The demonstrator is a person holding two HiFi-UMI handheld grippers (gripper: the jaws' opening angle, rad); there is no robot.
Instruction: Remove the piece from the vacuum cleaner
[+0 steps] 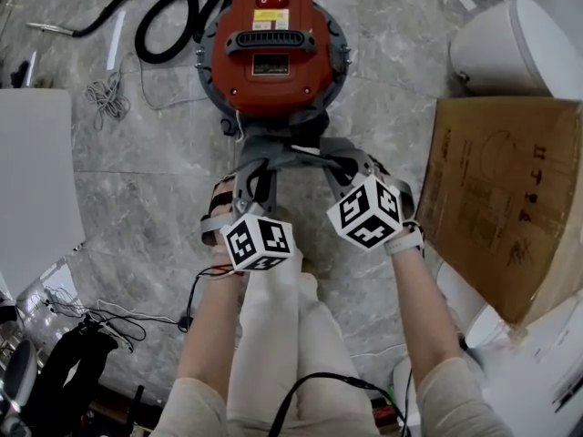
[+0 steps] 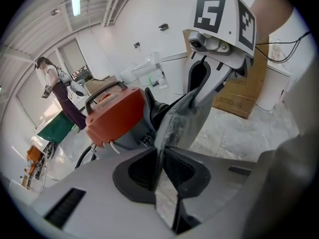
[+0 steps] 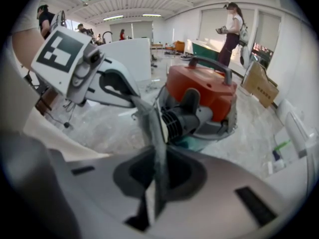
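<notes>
The red-topped vacuum cleaner [image 1: 271, 48] stands on the marble floor [image 1: 137, 180]. A black hose [image 1: 164, 7] is looped on its far side and a bundle of white cable [image 1: 109, 98] lies to the left. A cardboard box [image 1: 510, 198] lies to the right, near the person's right forearm. The grey piece [image 1: 291, 153] sits at the vacuum's near side, between it and the person's knees. Its long axis runs left to right in the head view, from one gripper to the other. The left hand-held gripper [image 2: 160, 156] is clamped on one thin edge of it. The right hand-held gripper [image 3: 157, 171] is clamped on the opposite edge. Both point down and forward towards the vacuum.
</notes>
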